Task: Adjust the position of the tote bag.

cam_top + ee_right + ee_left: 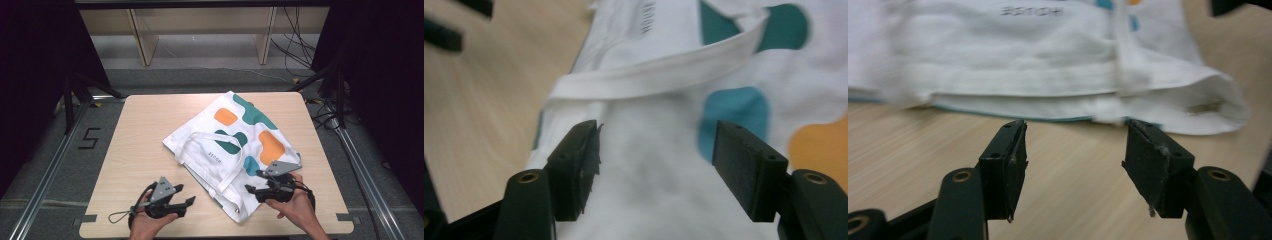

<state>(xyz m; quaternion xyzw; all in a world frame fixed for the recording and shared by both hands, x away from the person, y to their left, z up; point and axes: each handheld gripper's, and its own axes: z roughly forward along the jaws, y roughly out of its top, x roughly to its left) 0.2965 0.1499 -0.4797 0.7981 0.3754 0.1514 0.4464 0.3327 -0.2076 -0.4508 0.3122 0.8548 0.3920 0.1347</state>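
Observation:
A white tote bag (235,145) with orange and teal blobs lies flat on the wooden table (145,130), its long strap (200,150) looped across it. My left gripper (186,194) is at the front left, just off the bag's near edge. It is open, and in the left gripper view (1075,145) bare wood lies between its jaws and the bag's folded hem (1048,65) just beyond. My right gripper (253,181) hovers over the bag's near right part, open. In the right gripper view (656,150) white cloth (659,190) lies below the jaws and the strap (664,75) crosses ahead.
The table's front edge runs close under both hands. Bare wood spreads over the left half and far edge of the table. Wooden shelf legs (142,42) stand behind it, and cables (300,45) trail on the floor at the back right. Metal frame rails (45,180) flank the table.

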